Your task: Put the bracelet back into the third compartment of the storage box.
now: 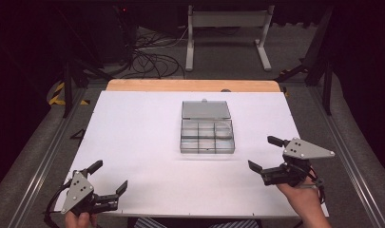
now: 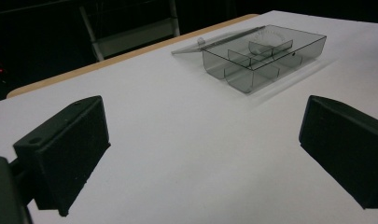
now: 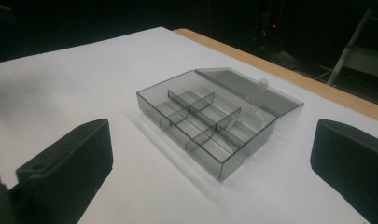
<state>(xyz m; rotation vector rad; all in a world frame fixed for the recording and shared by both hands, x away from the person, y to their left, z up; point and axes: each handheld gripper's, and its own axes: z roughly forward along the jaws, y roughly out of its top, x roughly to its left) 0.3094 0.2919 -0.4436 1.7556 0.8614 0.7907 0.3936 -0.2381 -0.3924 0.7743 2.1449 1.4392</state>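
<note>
From the high view, the person's left hand (image 1: 80, 219) is coming in at the near left corner of the white table (image 1: 133, 123), gripping the left gripper (image 1: 111, 177) low over the surface; its jaws are standing wide apart with nothing between them, aiming up and to the right; the right hand (image 1: 302, 194) is holding the right gripper (image 1: 264, 153) near the right edge, jaws likewise spread wide and empty, aiming leftward; the clear compartment box (image 1: 207, 136) is sitting ahead of both pairs of jaws, well apart from each, its lid (image 1: 206, 109) lying open flat on the far side.

In the left gripper view, the left gripper (image 2: 203, 140) is hovering with both black jaws splayed and bare table between them; the compartment box (image 2: 263, 56) is lying far beyond the jaws, toward the right one.

In the right gripper view, the right gripper (image 3: 210, 161) is gaping open, holding nothing; the compartment box (image 3: 207, 126) is resting just beyond the jaws, centred in the gap between them, dividers showing, lid (image 3: 249, 89) folded back.
</note>
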